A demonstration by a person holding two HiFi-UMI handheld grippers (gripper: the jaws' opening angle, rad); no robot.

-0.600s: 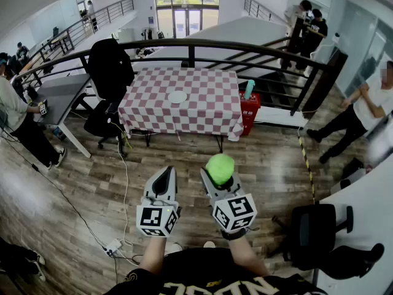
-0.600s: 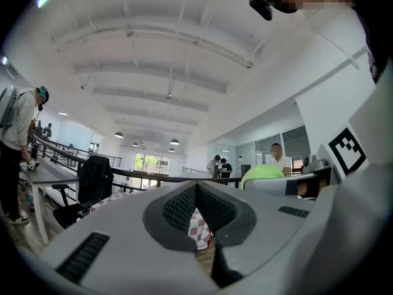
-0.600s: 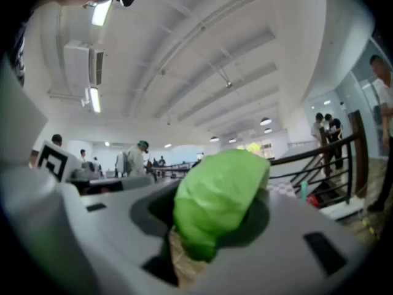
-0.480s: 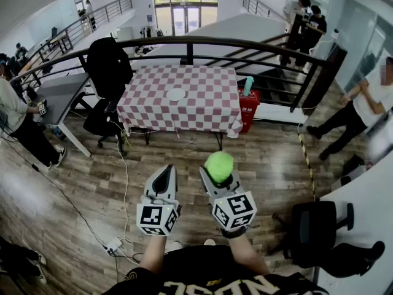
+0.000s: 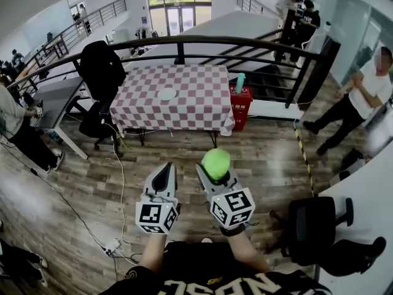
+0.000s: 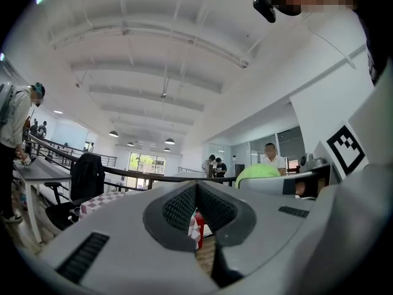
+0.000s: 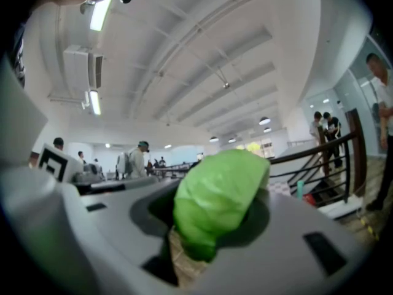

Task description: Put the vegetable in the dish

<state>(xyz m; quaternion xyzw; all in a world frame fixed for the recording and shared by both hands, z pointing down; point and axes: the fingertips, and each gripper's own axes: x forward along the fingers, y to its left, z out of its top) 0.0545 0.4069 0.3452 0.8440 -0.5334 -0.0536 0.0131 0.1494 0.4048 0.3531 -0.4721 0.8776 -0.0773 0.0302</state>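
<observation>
My right gripper (image 5: 214, 172) is shut on a round green vegetable (image 5: 215, 163), held over the wooden floor in front of me. In the right gripper view the green vegetable (image 7: 216, 200) fills the space between the jaws. My left gripper (image 5: 163, 177) is beside it on the left, shut and holding nothing; in the left gripper view its jaws (image 6: 196, 211) meet with no gap. A small white dish (image 5: 166, 94) lies on the checkered table (image 5: 190, 106) some way ahead, far from both grippers.
A dark railing (image 5: 245, 45) runs behind the table. A black chair with a jacket (image 5: 98, 72) stands left of the table, a red crate (image 5: 241, 100) to its right. A black office chair (image 5: 313, 226) is near my right. People stand at left and right. A power strip (image 5: 113, 246) lies on the floor.
The table and dish have shifted slightly left and nearer in the head view. Both grippers hold the same pose, the right one still gripping the vegetable.
</observation>
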